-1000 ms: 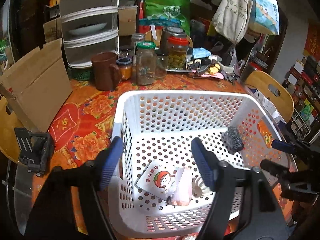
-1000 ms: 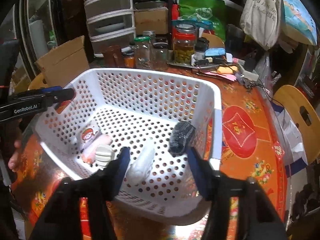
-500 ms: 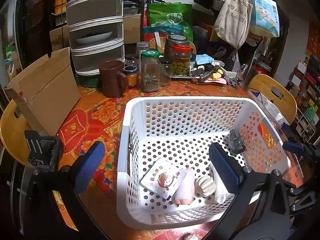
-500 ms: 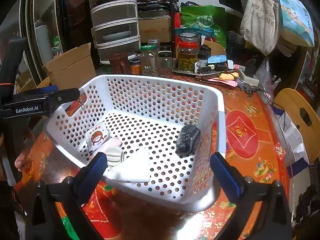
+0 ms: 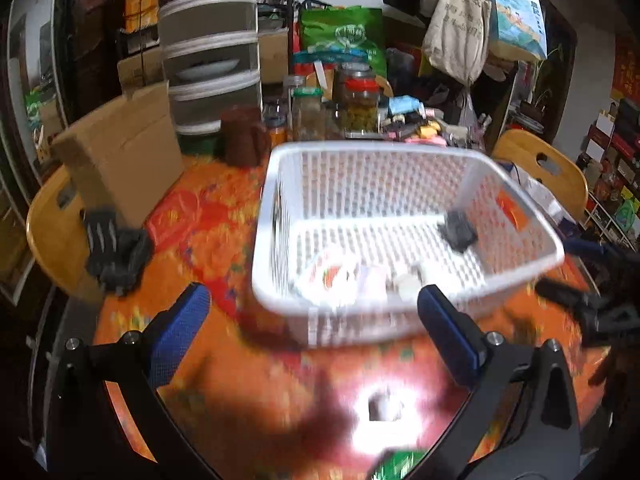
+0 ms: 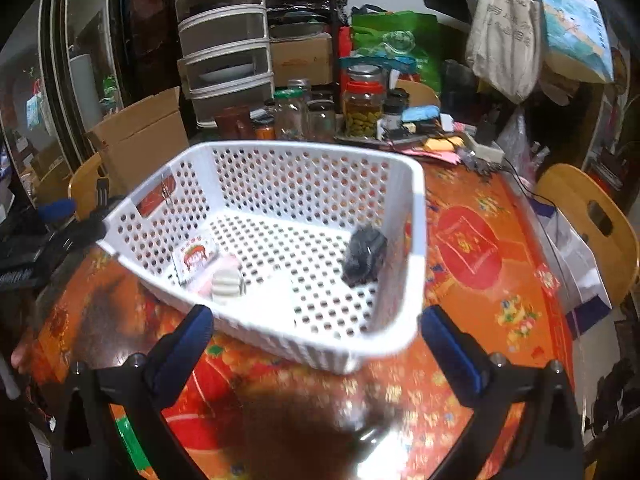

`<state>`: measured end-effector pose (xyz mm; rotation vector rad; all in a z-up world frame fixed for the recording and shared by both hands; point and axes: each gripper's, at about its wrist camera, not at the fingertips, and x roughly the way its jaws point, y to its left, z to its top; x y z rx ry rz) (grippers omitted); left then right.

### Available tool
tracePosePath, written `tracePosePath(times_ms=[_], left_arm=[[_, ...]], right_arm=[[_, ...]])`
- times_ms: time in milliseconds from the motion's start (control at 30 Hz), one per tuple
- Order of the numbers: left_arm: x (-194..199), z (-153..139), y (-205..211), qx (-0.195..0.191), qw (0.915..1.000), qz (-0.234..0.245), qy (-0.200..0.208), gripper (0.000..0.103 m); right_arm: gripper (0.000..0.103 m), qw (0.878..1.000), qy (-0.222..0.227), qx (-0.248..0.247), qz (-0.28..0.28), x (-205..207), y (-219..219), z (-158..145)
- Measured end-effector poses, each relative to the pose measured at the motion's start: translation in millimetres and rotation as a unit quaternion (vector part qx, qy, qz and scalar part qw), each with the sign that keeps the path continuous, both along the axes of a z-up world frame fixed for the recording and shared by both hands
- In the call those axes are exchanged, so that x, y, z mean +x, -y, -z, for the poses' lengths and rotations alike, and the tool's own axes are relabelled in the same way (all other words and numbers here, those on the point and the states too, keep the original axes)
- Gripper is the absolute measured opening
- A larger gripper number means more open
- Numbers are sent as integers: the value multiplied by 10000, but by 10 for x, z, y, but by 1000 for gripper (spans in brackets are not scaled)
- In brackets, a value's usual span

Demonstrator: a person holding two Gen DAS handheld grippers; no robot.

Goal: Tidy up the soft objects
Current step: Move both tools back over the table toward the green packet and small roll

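A white perforated basket (image 5: 372, 152) (image 6: 416, 208) stands on the orange-red tablecloth. Inside lie a white packet with a red cartoon print (image 6: 196, 254) (image 5: 328, 272), a pink soft piece (image 6: 224, 268), a white ribbed piece (image 6: 226, 286), a flat white cloth (image 6: 272, 300) and a dark grey fuzzy object (image 6: 362, 254) (image 5: 458, 230). My left gripper (image 5: 314, 326) is open and empty, in front of the basket's near wall. My right gripper (image 6: 316, 338) is open and empty, in front of the basket's near corner. The left view is blurred.
Glass jars (image 6: 362, 106) and a brown mug (image 5: 242, 140) stand behind the basket. A cardboard box (image 5: 120, 152) and a drawer tower (image 6: 226, 52) are at the back left. Wooden chairs (image 6: 592, 216) (image 5: 56, 224) flank the table. A black holder (image 5: 114, 248) sits at the left.
Both grippers have opened wide and pulled back out of the basket toward the table's near edge. The white cloth now lies on the basket floor.
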<state>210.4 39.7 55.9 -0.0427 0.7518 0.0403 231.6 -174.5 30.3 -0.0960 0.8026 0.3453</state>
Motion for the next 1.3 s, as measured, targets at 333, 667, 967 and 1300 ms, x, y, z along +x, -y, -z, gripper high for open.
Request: tracePosePath(times_ms=[333, 667, 967, 1300], left_arm=[[-714, 728, 112, -205, 9992, 107, -328, 103], [-483, 1085, 402, -252, 9972, 340, -610, 98], [-343, 1208, 539, -198, 9961, 472, -717, 26], [-653, 1041, -4, -115, 9991, 44, -406, 26]], right_arm=[[103, 9995, -220, 205, 84, -658, 239, 538], [103, 9988, -270, 398, 87, -1163, 262, 857], [103, 9985, -270, 466, 66, -1284, 231, 899], [103, 9937, -421, 878, -558, -1435, -263, 964]])
